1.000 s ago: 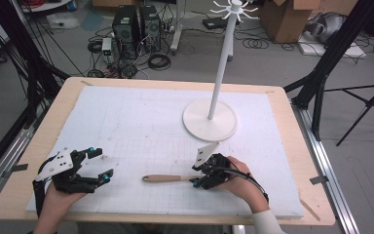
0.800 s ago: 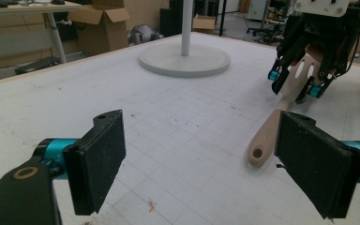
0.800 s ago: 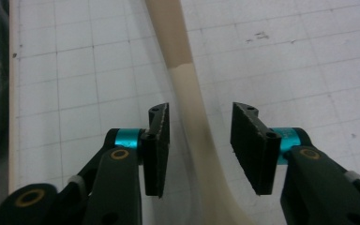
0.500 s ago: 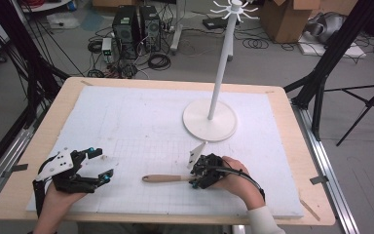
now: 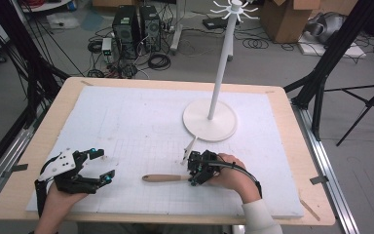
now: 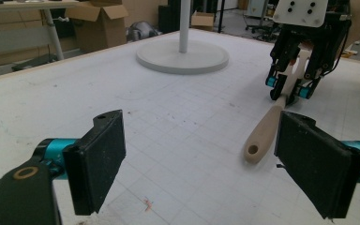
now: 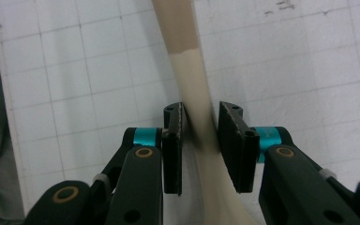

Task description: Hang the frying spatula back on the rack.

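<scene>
My right gripper [image 5: 193, 171] had its jaws drawn in around the pale neck of the spatula [image 5: 168, 178], and they had just been closing. In the right gripper view the left pad [image 7: 172, 150] lay against the cream shaft [image 7: 194, 89], while the right pad [image 7: 232, 145] sat just beside it; I could not tell whether that side was touching, so I could not call it a firm pinch. The spatula lay flat on the white gridded mat [image 5: 141, 126], near the front edge, its wooden handle pointing toward my left hand and its pale end under the right gripper. From the left gripper view I saw the handle's rounded end with its hanging hole [image 6: 253, 150] lying on the mat, the shaft running up to the other gripper [image 6: 290, 86], which came down on it from above.

My left gripper [image 5: 97, 165] rested at the front left of the mat with its jaws spread wide and nothing between them, well apart from the spatula's handle. The white stand [image 5: 209, 119] stood upright on its round base toward the far right of the mat, behind my right hand [image 5: 231, 175]. The mat covered most of the wooden table [image 5: 44, 146].
</scene>
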{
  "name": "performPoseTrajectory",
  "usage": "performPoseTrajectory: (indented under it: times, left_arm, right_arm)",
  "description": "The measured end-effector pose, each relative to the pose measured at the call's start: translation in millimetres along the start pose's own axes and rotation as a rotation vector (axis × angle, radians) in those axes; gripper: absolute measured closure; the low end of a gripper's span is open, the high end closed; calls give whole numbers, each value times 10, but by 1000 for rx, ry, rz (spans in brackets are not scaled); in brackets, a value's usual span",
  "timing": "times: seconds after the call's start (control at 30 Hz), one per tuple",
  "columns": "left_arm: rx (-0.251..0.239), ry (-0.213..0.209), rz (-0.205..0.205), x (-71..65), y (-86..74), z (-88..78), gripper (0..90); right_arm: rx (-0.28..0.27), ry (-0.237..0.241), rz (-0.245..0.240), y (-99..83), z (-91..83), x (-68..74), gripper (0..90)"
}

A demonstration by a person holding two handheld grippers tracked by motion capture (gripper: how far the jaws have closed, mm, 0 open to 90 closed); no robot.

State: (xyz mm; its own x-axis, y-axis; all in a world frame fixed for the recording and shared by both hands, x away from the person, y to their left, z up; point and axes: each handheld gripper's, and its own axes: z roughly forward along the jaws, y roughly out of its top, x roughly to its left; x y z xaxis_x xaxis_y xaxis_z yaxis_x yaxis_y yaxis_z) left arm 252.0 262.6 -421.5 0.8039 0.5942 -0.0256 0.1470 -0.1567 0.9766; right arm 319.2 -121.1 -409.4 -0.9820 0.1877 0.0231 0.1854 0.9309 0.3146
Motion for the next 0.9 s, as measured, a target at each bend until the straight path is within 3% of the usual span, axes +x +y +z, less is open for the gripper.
performPoseTrajectory:
  times: [0.03,0.07,0.1,0.3,0.43,0.6,0.8,0.83,0.9]
  left_arm:
    - [2,0,2,-1,2,2,172]
    - [3,-2,0,-3,2,5,172]
    - [4,-3,-4,-5,0,10,172]
    - [8,-3,-2,2,-7,13,172]
    - [7,-2,-7,-2,-9,4,172]
    - [10,-3,1,-5,-4,6,172]
    - [10,-1,-4,-1,-10,8,172]
    - [9,0,-5,-1,-12,8,172]
    - [9,-2,-2,3,-12,11,172]
  right_arm:
    - [0,0,0,0,0,0,706]
    - [-5,-9,-29,14,10,-3,704]
    - [23,-13,-17,31,2,28,704]
    - [98,-34,-70,139,11,71,736]
    - [104,-42,-96,144,9,97,769]
    - [52,-45,-96,72,-2,103,780]
    - [-49,-28,-64,-52,-10,73,780]
    - [-75,-20,-39,-96,-19,65,780]
    - [-94,-23,-42,-115,-19,55,780]
